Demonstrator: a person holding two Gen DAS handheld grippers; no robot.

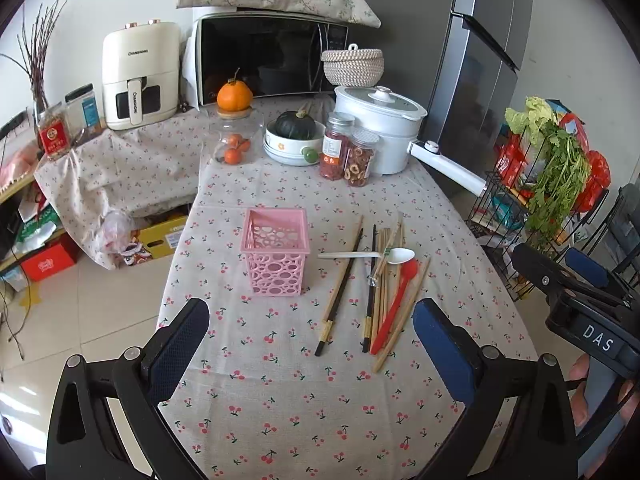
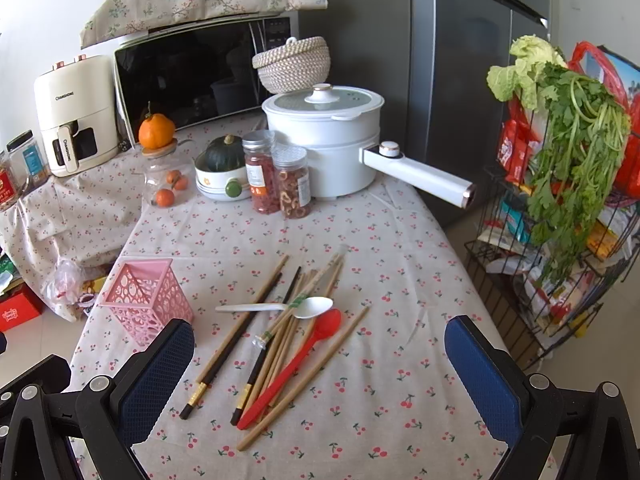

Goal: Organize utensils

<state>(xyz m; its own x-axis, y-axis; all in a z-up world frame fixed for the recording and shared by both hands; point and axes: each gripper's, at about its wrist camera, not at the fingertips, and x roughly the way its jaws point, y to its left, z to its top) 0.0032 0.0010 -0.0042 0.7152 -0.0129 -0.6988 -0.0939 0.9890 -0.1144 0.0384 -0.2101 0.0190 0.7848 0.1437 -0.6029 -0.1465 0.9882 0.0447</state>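
On the table, the pink perforated basket is seen upright and empty at the left, ahead of the left gripper, whose jaws are spread wide with nothing held. Just to the basket's right, the utensils are heaped together: dark-tipped chopsticks, bamboo chopsticks, a white spoon laid crosswise over them, and a red spoon. Their long axes run mostly away from the grippers, handles nearest. The right gripper is held fully open and empty, directly before the heap, and is judged the nearer for a first pick.
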